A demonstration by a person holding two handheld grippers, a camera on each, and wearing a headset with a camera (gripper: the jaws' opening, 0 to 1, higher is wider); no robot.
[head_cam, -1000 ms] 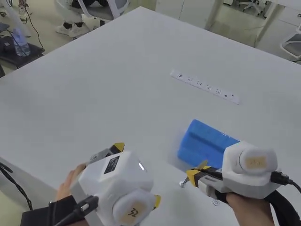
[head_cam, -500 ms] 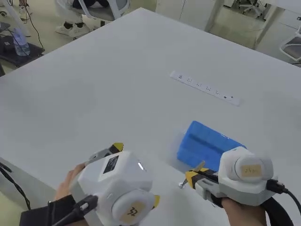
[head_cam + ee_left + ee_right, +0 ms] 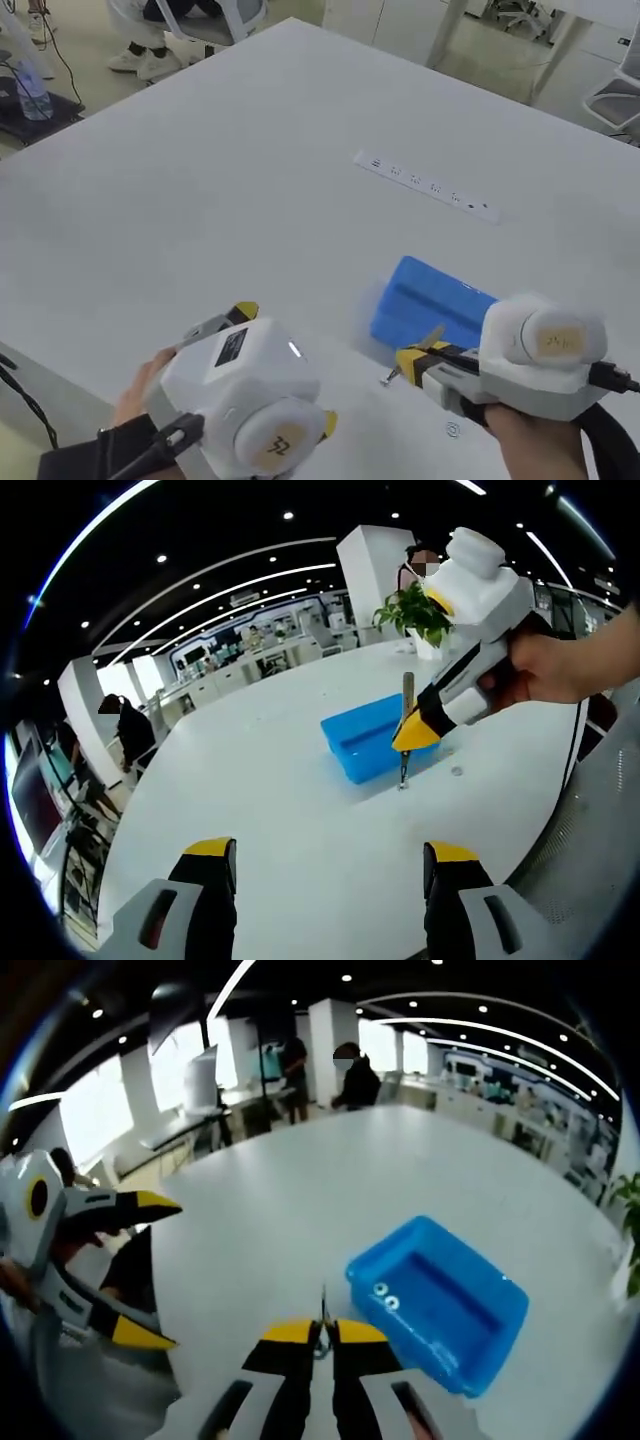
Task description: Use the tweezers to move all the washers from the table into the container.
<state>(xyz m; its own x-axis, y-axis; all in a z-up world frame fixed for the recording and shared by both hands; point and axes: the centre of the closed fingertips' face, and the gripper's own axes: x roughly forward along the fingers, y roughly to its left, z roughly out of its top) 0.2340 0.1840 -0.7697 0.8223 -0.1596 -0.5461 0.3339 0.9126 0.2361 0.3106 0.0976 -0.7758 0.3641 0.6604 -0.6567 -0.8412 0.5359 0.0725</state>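
1. My right gripper (image 3: 323, 1338) is squeezing its jaws together on the tweezers (image 3: 322, 1316), which are pointing down at the bench (image 3: 250, 200) just beside the blue container (image 3: 440, 1305). I cannot tell whether the tips are holding anything.
2. My left gripper (image 3: 330, 858) is hovering by the bench's near edge, left of the container, with its jaws spread wide and gripping nothing.
3. Two washers (image 3: 380, 1288) are lying inside the container, against the wall nearest the tweezers.
4. A loose washer (image 3: 452, 430) is lying on the bench between the container and the near edge.
5. A power strip (image 3: 428, 187) is lying well apart, toward the far edge.
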